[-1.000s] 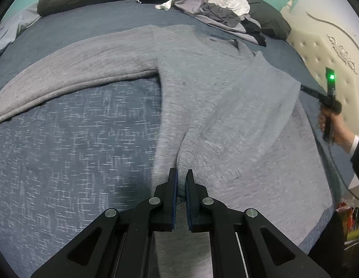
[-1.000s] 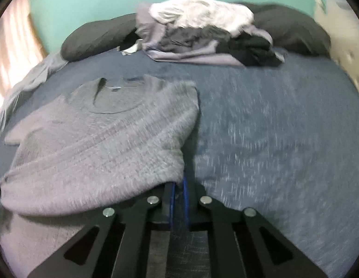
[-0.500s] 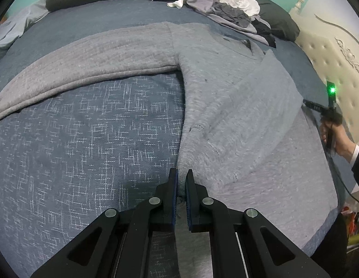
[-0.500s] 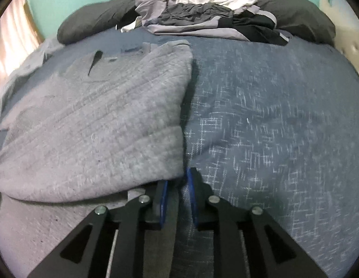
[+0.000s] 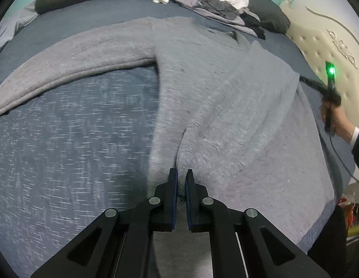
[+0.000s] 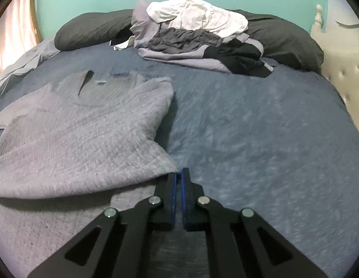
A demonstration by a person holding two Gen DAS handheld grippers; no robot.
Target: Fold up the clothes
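Left gripper (image 5: 181, 180) jaws clamp the grey sweater's (image 5: 202, 88) folded sleeve cuff, right gripper (image 6: 180, 178) jaws sit together, empty, beside its edge; smooth flat first.

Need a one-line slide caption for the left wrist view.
Left gripper pinches the grey sweater's folded sleeve on the bed.

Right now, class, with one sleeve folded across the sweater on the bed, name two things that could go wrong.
1. The left gripper pinches only a small fold of the sweater; pulling may drag the body askew.
2. The right gripper is shut beside the folded sleeve, apparently holding nothing; moving away may snag the edge and undo the fold.
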